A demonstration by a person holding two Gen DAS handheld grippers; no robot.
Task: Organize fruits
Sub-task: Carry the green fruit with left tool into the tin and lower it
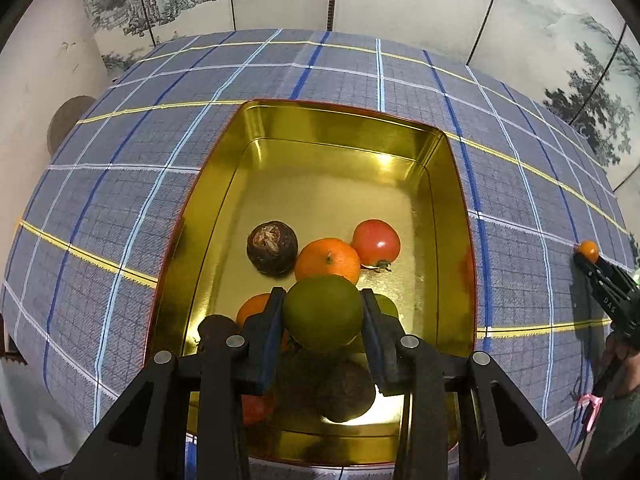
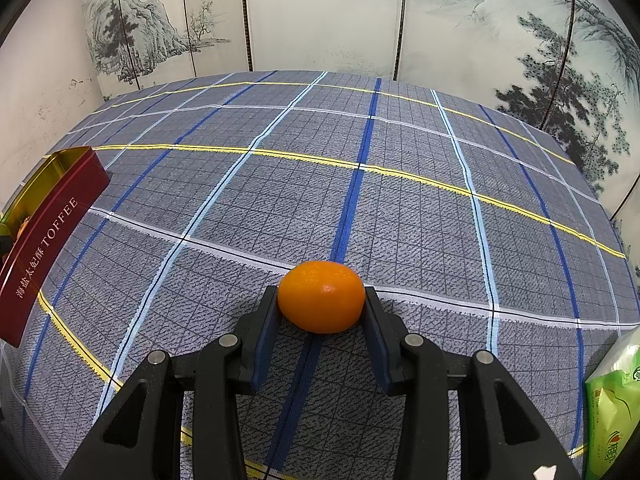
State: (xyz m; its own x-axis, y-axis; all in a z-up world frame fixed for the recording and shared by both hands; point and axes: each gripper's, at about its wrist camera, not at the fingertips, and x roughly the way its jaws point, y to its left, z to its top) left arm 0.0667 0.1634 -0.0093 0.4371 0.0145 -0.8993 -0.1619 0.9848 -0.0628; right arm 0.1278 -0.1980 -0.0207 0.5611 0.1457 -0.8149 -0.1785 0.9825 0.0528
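if the left gripper (image 1: 323, 312), clamped on the green fruit (image 1: 322, 312) above the near end of the gold tin (image 1: 256, 120), lets go here, the fruit may knock the orange (image 1: 327, 258) and tomato (image 1: 376, 242) rolling. the right gripper (image 2: 322, 298) grasps a small orange fruit (image 2: 321, 296), smooth, glossy and oval, low over the tabletop (image 2: 400, 208), well right of the tin; squeezing could bruise it.

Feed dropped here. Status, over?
Left gripper shut on green fruit over tin. Right gripper shut on orange fruit at tablecloth. Path clear.
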